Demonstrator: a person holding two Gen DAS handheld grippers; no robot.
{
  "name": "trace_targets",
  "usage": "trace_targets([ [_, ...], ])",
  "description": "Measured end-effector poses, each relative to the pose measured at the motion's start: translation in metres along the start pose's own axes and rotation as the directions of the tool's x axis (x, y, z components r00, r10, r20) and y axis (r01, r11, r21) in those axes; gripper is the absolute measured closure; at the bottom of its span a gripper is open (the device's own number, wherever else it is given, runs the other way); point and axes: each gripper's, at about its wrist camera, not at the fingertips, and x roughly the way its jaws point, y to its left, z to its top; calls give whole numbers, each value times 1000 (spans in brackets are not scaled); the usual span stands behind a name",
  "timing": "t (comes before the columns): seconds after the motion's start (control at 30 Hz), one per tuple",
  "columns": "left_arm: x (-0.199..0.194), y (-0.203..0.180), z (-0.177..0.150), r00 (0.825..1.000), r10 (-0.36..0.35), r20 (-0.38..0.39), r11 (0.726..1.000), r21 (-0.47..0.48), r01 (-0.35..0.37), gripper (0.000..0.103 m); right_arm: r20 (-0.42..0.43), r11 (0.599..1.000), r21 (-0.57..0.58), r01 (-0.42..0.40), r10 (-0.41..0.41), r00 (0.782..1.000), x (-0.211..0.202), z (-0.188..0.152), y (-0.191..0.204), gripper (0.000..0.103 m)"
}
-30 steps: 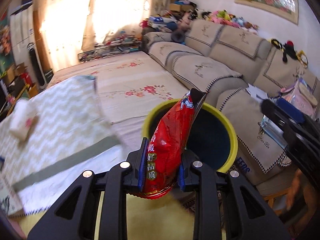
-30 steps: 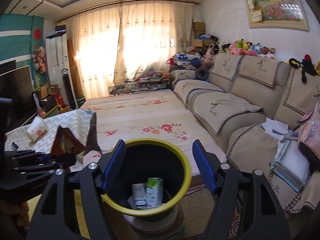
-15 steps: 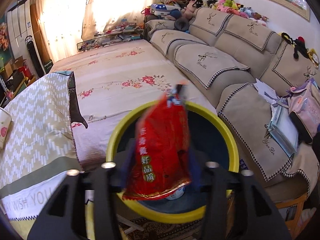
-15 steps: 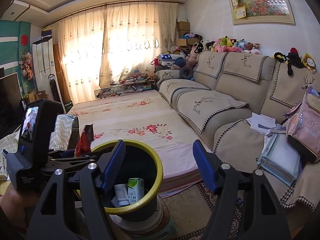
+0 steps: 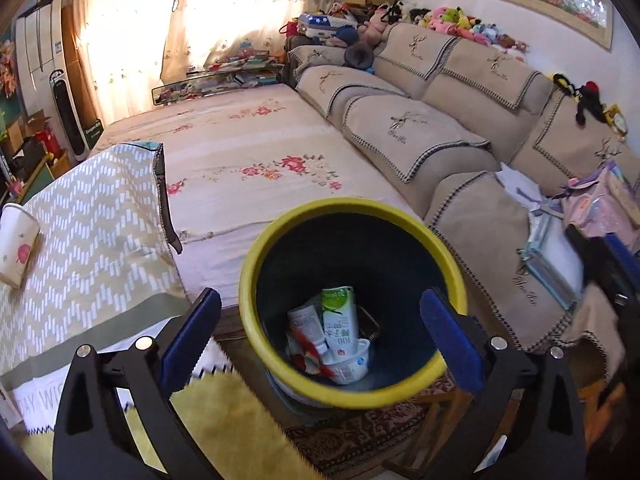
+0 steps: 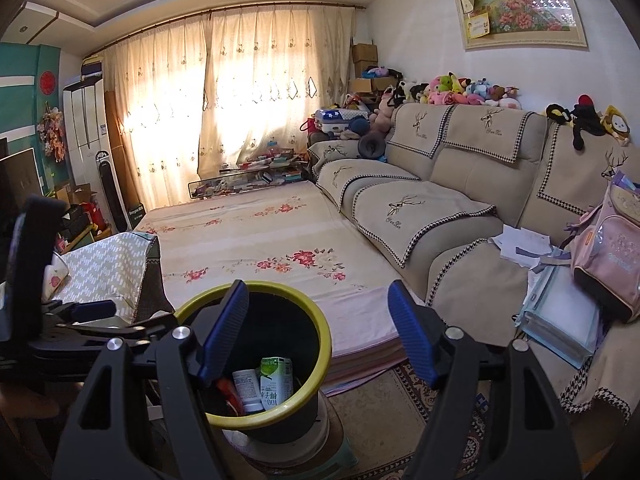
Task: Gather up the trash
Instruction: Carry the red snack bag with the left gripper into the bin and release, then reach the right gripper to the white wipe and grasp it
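A dark trash bin with a yellow rim point(image 5: 256, 264) stands on the floor beside the bed; it also shows in the right wrist view point(image 6: 324, 336). Inside lie a green-and-white milk carton point(image 5: 340, 324), a white cup point(image 5: 352, 364) and the red snack bag point(image 5: 306, 350), which is also visible in the right wrist view point(image 6: 232, 394). My left gripper point(image 5: 320, 332) is open and empty right above the bin. My right gripper point(image 6: 316, 328) is open and empty, above and behind the bin. A paper cup point(image 5: 16, 246) lies on the patterned cloth at the left.
A flowered bed point(image 5: 248, 160) lies behind the bin. A beige sofa point(image 5: 460, 120) with a pink backpack point(image 6: 608, 256) and papers runs along the right. A yellow cloth point(image 5: 224, 428) lies under my left gripper. A patterned rug point(image 6: 400, 412) covers the floor.
My left gripper has opened and let go of the red snack bag, which has dropped into the bin. The right gripper has drawn back slightly and stayed open.
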Motion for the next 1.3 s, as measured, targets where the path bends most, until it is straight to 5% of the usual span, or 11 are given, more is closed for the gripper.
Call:
trace_targets([
  [0.27, -95, 32, -31, 994, 15, 104, 1000, 18, -17, 5, -13, 998, -29, -48, 47, 999, -1, 1, 26, 34],
  [0.47, -182, 102, -80, 979, 119, 162, 990, -88, -106, 5, -52, 990, -64, -126, 123, 991, 2, -4, 66, 34],
  [0.63, -238, 155, -131, 958, 231, 170, 962, -188, -198, 5, -104, 950, -130, -285, 273, 957, -7, -18, 136, 34],
  [0.8, -293, 208, -188, 929, 333, 159, 912, -304, -275, 5, -184, 853, -204, -480, 449, 875, -25, -37, 224, 34],
  [1.1, -355, 278, -270, 873, 475, 113, 810, -443, -384, 5, -363, 607, -257, -752, 660, 658, -74, -79, 348, 34],
  [1.3, -373, 302, -301, 849, 519, 99, 767, -493, -412, 5, -428, 496, -305, -813, 692, 582, -103, -98, 390, 34],
])
